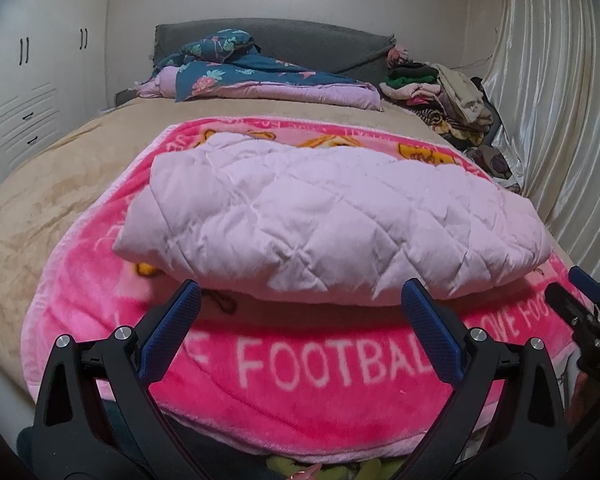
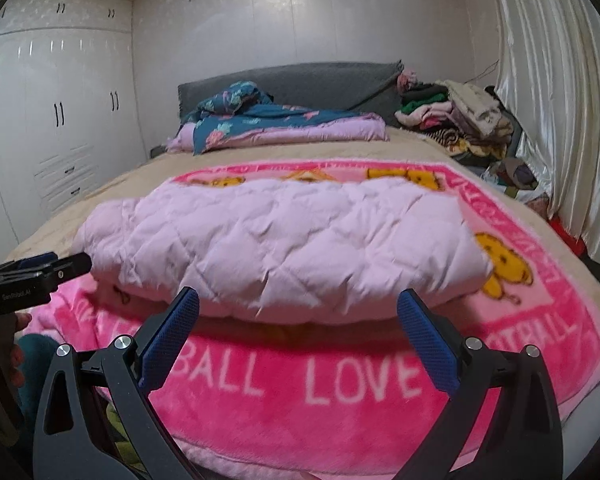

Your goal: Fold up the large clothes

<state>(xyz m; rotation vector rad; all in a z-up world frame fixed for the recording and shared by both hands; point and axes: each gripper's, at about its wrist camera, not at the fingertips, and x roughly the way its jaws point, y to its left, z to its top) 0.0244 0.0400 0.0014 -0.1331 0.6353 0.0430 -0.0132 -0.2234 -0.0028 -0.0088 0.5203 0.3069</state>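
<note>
A pale pink quilted garment [image 1: 328,220] lies folded in a thick bundle on a bright pink football blanket [image 1: 300,364] on the bed; it also shows in the right wrist view [image 2: 284,244]. My left gripper [image 1: 300,296] is open and empty, its fingers just short of the bundle's near edge. My right gripper [image 2: 298,304] is open and empty, also at the near edge, over the blanket [image 2: 340,396]. The right gripper shows at the right edge of the left wrist view [image 1: 580,304]. The left gripper shows at the left edge of the right wrist view [image 2: 40,272].
A beige bedspread [image 1: 60,184] covers the bed. A blue floral and lilac quilt [image 1: 260,76] lies by the grey headboard [image 1: 320,44]. A pile of clothes [image 1: 448,92] sits at the far right. White wardrobes [image 1: 40,80] stand left, a cream curtain [image 1: 560,100] right.
</note>
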